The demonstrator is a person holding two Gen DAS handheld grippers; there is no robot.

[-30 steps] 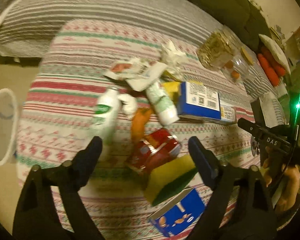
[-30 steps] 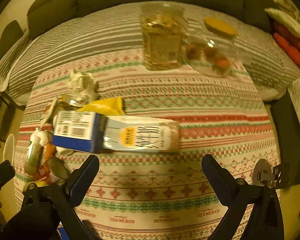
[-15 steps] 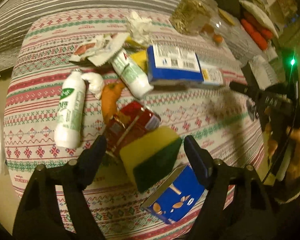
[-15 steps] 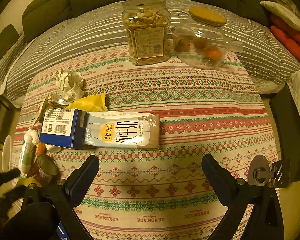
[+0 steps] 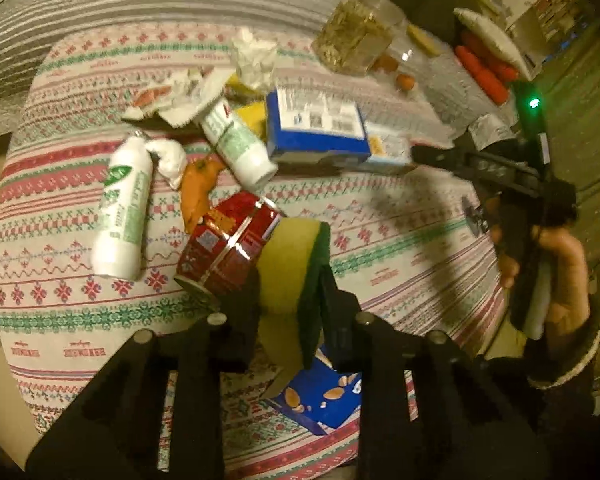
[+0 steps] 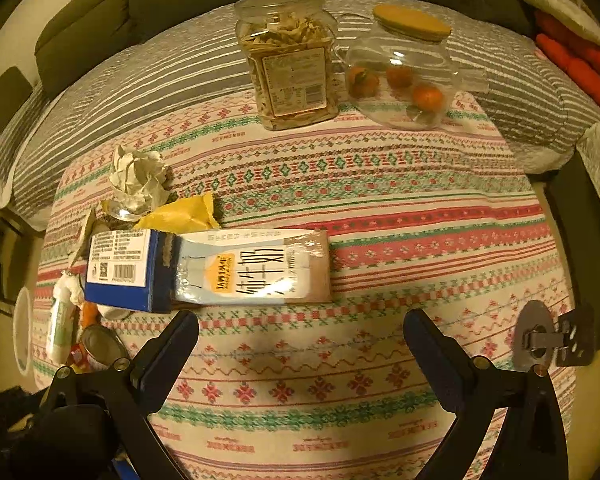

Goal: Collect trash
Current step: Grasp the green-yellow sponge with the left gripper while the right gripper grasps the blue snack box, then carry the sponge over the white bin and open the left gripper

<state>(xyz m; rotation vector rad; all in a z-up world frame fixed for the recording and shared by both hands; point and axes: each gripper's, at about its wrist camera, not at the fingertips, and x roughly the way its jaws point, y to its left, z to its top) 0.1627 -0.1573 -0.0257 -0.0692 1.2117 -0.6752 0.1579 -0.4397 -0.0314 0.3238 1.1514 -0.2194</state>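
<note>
My left gripper [image 5: 289, 280] is closing on a yellow and green sponge [image 5: 290, 256]; its pads press the sponge's two sides and squeeze it. Against the sponge lies a dented red can [image 5: 228, 244]. Further left and behind lie a white bottle [image 5: 122, 212], a second bottle [image 5: 238, 144], an orange peel [image 5: 198, 188], crumpled paper [image 5: 256, 56] and a blue box [image 5: 316, 128]. My right gripper [image 6: 300, 332] stands open above the patterned cloth, just short of a milk carton [image 6: 252, 268], with nothing between its fingers.
A blue snack box [image 5: 320, 396] lies under the left gripper. At the back of the table stand a snack jar [image 6: 288, 64] and a glass jar of oranges [image 6: 400, 72]. A white round bin [image 6: 22, 328] sits on the floor at the left. A sofa lies behind.
The left gripper's fingers have come together from wide apart onto the sponge, and the view has turned and shifted over the trash. The right gripper has hardly moved.
</note>
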